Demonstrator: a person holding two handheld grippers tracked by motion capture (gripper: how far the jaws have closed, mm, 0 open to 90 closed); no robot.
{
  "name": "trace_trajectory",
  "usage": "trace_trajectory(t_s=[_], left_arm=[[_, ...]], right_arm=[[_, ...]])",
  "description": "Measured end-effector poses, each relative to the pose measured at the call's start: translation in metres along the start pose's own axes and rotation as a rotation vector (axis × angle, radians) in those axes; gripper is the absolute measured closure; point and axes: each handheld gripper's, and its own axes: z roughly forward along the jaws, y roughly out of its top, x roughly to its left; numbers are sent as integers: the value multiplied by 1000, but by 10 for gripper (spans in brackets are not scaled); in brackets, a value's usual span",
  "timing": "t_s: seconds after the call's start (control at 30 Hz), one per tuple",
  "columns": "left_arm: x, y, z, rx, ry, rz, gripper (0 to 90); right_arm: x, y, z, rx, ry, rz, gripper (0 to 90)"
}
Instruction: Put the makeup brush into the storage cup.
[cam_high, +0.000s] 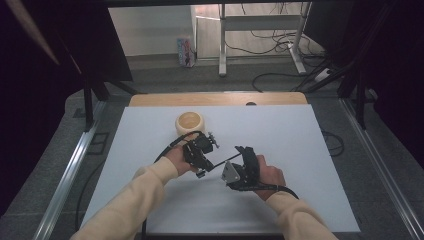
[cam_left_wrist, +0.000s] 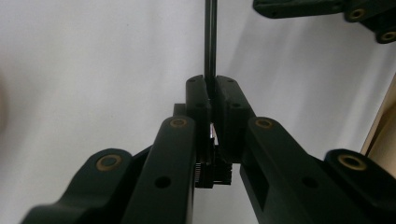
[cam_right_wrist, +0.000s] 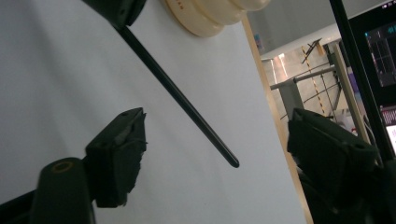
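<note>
1. Rod (cam_right_wrist: 180, 95): thin, black, clenched at one end in our left gripper (cam_left_wrist: 211, 100), held above the white table (cam_high: 280, 135), its free end reaching between the fingers (cam_right_wrist: 119, 140) of our right gripper (cam_right_wrist: 219, 140).
2. Our right gripper's fingers are released, standing apart on either side of the rod tip and touching nothing.
3. Closing off-centre could knock the tip sideways or twist it in the left grasp.
4. A cream bowl (cam_high: 190, 123) sits just beyond the left gripper, probably near enough to bump.
5. Table edges lie well apart from both hands.
</note>
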Motion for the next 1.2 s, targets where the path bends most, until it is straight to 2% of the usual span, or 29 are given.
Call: trace_trajectory(t_s=[0.03,0.2,0.43,0.53,0.57,0.9,1.1,1.2], left_arm=[[-1,0,0,-10,-4,-12,854],[1,0,0,-6,-8,-4,854],[-1,0,0,-9,-12,-2,854],[-1,0,0,-7,-13,1,854],[-1,0,0,-9,-13,1,854],[-2,2,2,-11,-22,2,854],[-2,3,1,-12,-24,13,853],[-3,2,-1,-30,-21,5,849]], right_arm=[[0,0,0,6,-1,-33,232],[8,4,5,20,-25,-126,285],[12,7,12,40,-28,-209,402],[13,9,15,58,-33,-271,466],[17,9,17,47,-45,-230,497],[19,10,20,77,-20,-356,786],[18,11,19,85,-15,-400,820],[18,10,19,84,-15,-404,827]])
